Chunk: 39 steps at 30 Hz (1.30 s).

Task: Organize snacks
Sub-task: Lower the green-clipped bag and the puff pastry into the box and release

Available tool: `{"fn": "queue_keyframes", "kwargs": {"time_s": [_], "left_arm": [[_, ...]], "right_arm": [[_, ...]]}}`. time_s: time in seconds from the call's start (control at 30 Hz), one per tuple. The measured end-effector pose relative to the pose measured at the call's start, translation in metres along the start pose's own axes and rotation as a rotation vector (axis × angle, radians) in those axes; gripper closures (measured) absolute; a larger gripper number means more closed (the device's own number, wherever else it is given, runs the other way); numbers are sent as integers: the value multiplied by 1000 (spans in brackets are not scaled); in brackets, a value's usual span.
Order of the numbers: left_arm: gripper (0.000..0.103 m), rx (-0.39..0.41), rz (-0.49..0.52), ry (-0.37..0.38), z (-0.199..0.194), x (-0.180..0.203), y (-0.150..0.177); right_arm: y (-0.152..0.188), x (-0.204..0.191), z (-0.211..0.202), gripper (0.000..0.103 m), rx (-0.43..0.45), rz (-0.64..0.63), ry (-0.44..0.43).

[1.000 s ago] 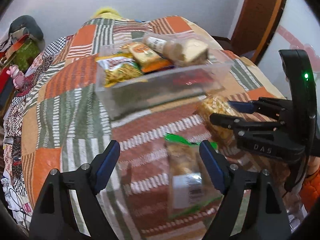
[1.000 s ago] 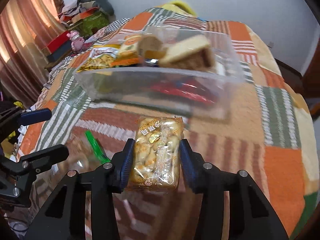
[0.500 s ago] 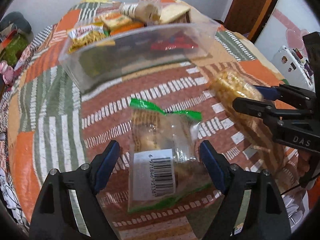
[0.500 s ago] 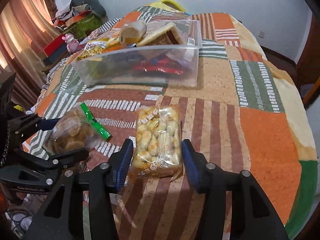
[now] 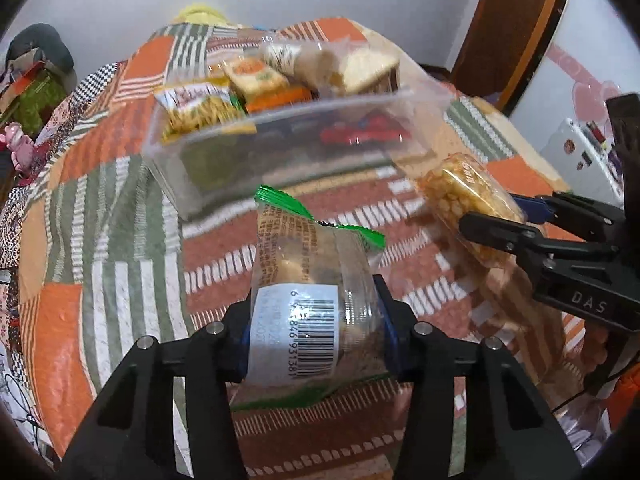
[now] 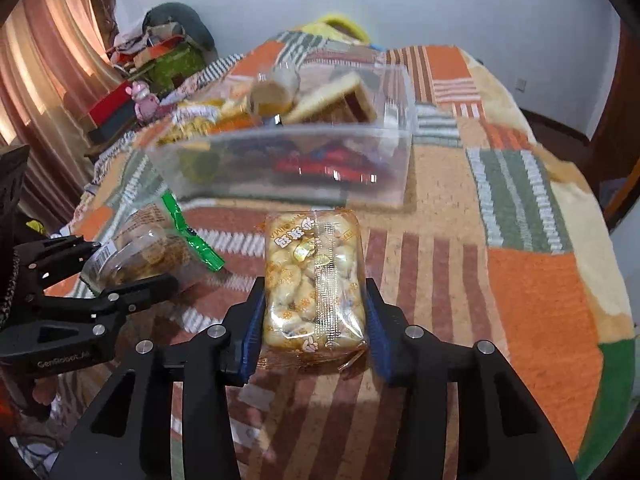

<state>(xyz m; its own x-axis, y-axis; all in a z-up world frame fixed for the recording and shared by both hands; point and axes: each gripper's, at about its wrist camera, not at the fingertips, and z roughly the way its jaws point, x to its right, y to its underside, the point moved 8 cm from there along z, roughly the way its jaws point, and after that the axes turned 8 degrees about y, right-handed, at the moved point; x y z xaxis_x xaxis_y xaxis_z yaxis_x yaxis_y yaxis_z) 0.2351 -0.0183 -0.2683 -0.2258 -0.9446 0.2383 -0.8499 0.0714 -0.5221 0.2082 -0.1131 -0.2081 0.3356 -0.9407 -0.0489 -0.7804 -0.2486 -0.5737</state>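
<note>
The clear bin stands far on the patchwork blanket and holds a noodle packet, an orange pack, bread slices and red wrappers. My left gripper is clamped on the green-edged cookie bag, which half a second ago lay between open fingers. My right gripper squeezes the yellow biscuit pack. Only the right view shows the curtain (far left).
</note>
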Motion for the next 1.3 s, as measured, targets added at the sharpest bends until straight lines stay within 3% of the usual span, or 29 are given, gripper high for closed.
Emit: {"fn": "queue_keyframes", "kwargs": {"time_s": [0.4, 0.6, 0.97, 1.3], "left_arm": [[54, 194, 2, -46, -44, -19, -81], [54, 233, -18, -67, -42, -39, -116], [54, 218, -66, -85, -8, -72, -146], [49, 178, -115, -51, 11, -83, -149]], "right_arm": [[-57, 15, -20, 62, 139, 54, 5], [-92, 12, -11, 62, 180, 57, 8], [-134, -4, 39, 62, 148, 57, 0], [-138, -9, 51, 59, 119, 20, -1]]}}
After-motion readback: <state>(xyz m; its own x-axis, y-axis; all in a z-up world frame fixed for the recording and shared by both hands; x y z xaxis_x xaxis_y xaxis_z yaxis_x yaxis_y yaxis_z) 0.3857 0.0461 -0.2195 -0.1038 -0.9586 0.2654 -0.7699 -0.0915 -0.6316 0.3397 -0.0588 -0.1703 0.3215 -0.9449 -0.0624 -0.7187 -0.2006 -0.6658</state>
